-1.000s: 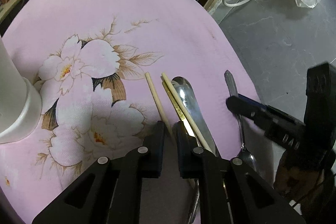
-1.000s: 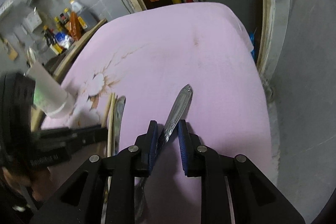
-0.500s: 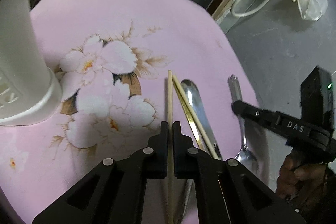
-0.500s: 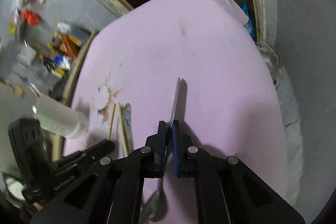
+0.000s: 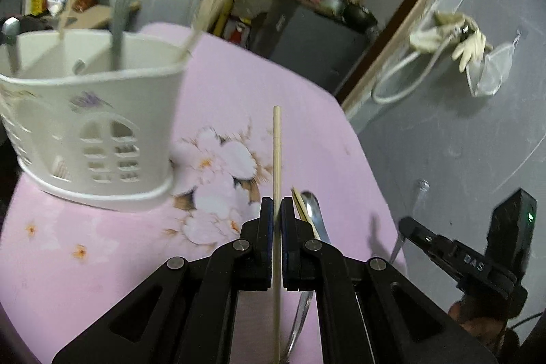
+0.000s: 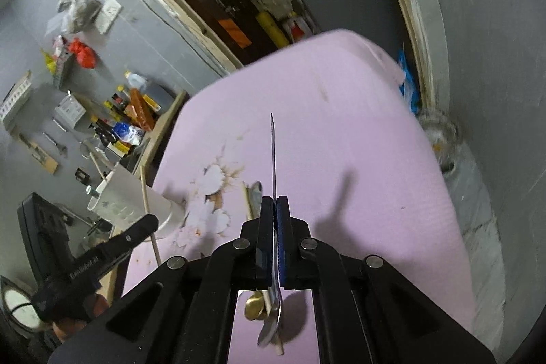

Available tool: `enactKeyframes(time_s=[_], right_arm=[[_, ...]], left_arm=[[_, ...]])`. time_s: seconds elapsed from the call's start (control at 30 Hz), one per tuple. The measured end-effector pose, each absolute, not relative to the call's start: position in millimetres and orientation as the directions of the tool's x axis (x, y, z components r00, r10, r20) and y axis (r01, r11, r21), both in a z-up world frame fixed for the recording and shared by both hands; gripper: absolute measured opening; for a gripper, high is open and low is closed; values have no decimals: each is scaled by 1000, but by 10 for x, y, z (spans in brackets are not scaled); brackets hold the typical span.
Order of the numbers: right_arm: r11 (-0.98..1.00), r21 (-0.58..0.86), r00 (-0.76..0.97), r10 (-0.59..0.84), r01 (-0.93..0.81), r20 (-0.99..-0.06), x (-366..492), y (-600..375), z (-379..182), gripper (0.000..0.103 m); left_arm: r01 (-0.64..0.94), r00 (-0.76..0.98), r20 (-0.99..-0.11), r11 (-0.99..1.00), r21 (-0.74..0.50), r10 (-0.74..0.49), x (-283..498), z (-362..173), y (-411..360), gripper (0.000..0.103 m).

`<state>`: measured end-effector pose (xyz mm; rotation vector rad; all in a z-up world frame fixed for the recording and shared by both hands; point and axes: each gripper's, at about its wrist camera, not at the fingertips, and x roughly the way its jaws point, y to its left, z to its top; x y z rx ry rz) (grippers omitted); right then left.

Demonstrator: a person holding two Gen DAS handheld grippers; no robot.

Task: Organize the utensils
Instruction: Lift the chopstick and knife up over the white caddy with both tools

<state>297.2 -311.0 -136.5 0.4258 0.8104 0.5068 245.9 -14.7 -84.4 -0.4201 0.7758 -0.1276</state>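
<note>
- Left gripper [image 5: 277, 210]: jaws clenched on a wooden chopstick [image 5: 277, 152], which runs straight fwd between them, tip up off the pink bench [image 5: 102, 248] and aimed toward the far edge.
- Right gripper [image 6: 274, 210]: jaws clenched on a metal spoon [image 6: 273, 156], held by the handle; handle points fwd, bowl hangs below the jaws, clear of the bench.
- White utensil caddy [image 5: 92, 121] stands near the bench's left edge, w/ a few utensils already upright in its compartments (which compartment holds what, can't tell; blurred).
- One more chopstick [image 5: 300, 203] and a steel utensil [image 5: 315, 217] lie on the bench nr the right edge, just beside the left gripper.
- Step in hand, as I judge it: carry both pieces to the caddy and drop each in.
- To do it well: tip each piece close to vertical before it goes over the rim, lower end first. A slanted chopstick will likely catch the rim or the ones already leaning inside.
- Bring one gripper in at a time; the caddy mouth looks tight for two at once, and it's light plastic, so a knock could tip it.
- Let go only once the lower end is well inside a compartment.
- Pose: left gripper raised and level, caddy off to its left; right gripper raised above the bench's right side, rolled so the spoon shows edge-on.
</note>
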Motion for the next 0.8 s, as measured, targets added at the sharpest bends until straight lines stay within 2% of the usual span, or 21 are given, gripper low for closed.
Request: enactKeyframes(time_s=[0.43, 0.8], right_arm=[[826, 410, 733, 545, -387, -406, 2802, -2676, -586, 0], [770, 379, 752, 616, -513, -234, 2786, -1974, 64, 0]], left_arm=[[7, 849, -490, 934, -358, -195, 2257, -114, 93, 2], [20, 929, -339, 934, -356, -149, 2242, 588, 918, 2]])
